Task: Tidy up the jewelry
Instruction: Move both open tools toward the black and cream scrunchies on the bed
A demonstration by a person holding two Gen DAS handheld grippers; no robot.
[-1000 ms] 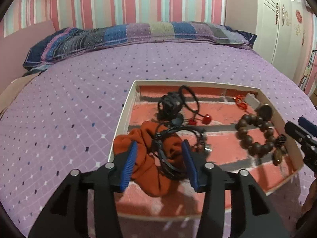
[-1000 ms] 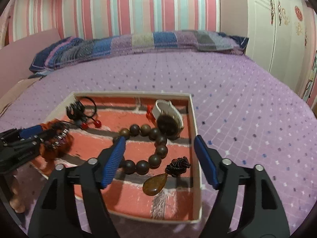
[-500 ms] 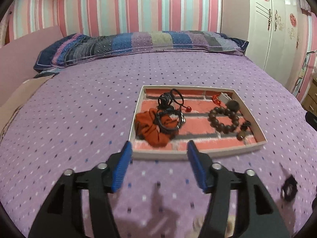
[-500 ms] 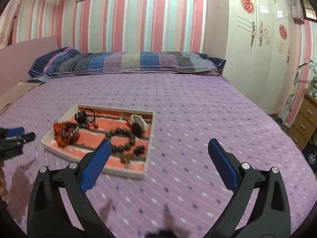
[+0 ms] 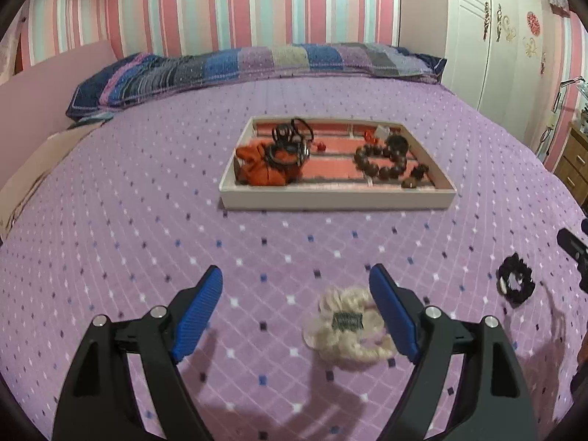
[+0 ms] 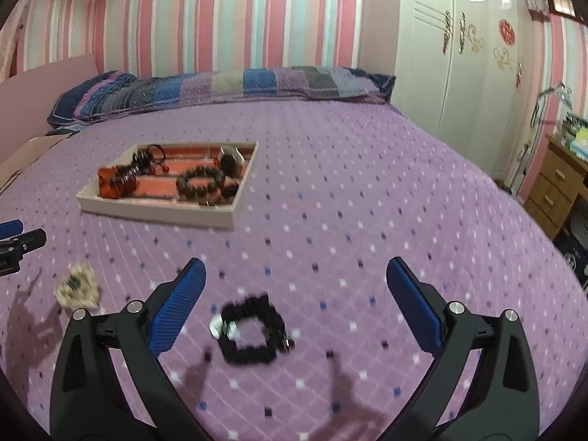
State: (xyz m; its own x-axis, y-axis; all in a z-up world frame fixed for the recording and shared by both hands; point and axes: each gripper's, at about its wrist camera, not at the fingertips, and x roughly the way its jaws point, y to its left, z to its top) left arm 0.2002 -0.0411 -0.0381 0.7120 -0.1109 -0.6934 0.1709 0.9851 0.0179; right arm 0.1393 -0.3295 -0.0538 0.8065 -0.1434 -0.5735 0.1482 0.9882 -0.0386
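Note:
A shallow white tray (image 5: 336, 198) (image 6: 158, 213) with a brick-pattern floor lies on the purple bed. It holds an orange scrunchie (image 5: 262, 169), black hair ties (image 5: 290, 134) and a brown bead bracelet (image 5: 382, 158). A cream scrunchie (image 5: 347, 325) (image 6: 78, 289) lies on the bed between my left gripper's (image 5: 296, 312) open fingers, close to the right one. A black scrunchie (image 6: 251, 329) (image 5: 514, 284) lies between my right gripper's (image 6: 296, 307) open fingers. Both grippers are empty.
A striped pillow (image 5: 257, 66) lies along the head of the bed. A white wardrobe (image 6: 459, 47) and a wooden drawer unit (image 6: 555, 191) stand to the right. The right gripper's tip (image 5: 571, 244) shows at the left wrist view's right edge.
Both grippers have pulled back from the tray toward the near side of the bed. The cream and black scrunchies have come into view between their fingers.

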